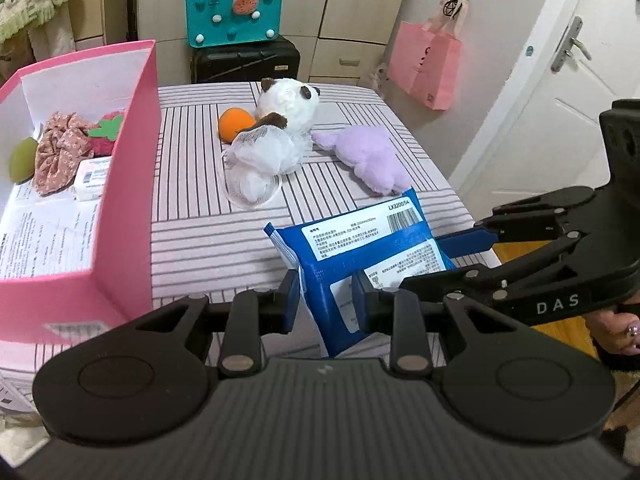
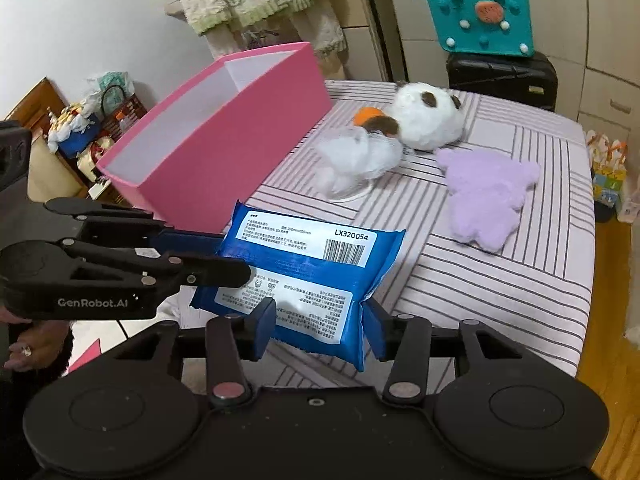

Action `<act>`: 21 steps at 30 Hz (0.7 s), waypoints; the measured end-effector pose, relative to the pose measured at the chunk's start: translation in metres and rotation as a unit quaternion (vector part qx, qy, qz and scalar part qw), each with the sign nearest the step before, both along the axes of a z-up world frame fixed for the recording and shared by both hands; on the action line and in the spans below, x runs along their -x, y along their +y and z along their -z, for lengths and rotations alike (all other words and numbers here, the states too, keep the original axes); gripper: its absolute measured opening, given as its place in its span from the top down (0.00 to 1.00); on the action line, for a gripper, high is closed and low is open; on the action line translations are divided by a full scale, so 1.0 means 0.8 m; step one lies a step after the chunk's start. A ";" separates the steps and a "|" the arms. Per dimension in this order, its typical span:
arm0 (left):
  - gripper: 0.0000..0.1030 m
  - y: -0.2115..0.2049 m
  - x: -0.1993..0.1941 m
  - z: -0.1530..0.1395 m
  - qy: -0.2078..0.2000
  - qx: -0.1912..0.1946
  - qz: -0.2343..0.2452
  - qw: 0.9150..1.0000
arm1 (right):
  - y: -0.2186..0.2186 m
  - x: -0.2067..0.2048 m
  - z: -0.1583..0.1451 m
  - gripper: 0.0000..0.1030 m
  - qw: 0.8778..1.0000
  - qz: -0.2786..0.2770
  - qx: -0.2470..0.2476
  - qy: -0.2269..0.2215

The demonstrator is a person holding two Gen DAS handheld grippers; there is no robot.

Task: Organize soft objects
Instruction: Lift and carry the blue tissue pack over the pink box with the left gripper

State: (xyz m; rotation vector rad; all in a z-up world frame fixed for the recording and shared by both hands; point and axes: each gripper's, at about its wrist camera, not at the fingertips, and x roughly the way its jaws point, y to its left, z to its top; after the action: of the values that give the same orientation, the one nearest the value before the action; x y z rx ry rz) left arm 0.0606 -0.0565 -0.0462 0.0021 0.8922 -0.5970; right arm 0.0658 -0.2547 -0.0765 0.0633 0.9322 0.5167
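Pink box [image 1: 120, 184], left of frame, has 5 soft things in it. Left hand-held gripper [image 1: 326, 300] is clamped on blue pack [image 1: 360, 252]; right hand-held gripper [image 2: 322, 330] has jaws apart round it. Panda [image 1: 288, 102], purple toy [image 1: 368, 156] & net puff [image 1: 256, 156] wait on table [image 1: 192, 240].

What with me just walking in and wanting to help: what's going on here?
A person is sorting soft things with handheld tongs. The left tongs pinch a blue pack near the pink box. The right tongs sit around its other end, apparently not squeezing. The box already holds a few items, while a panda plush, a purple plush and a white mesh bundle lie on the striped cover.
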 end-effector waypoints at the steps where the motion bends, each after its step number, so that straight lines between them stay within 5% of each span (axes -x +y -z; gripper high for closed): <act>1: 0.74 0.005 0.003 -0.001 0.004 0.003 0.004 1.000 | 0.004 0.004 -0.003 0.45 1.000 -0.007 0.006 -0.004; 21: 0.74 0.138 0.035 -0.047 0.016 0.033 -0.023 0.999 | 0.097 0.027 -0.062 0.44 0.992 -0.118 -0.018 -0.029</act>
State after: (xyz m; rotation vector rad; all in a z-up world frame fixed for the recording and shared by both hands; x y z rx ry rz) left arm 0.0325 0.0541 -0.0085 -0.0879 0.8998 -0.5846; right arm 0.0440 -0.1774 -0.0268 -0.0302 0.8782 0.7508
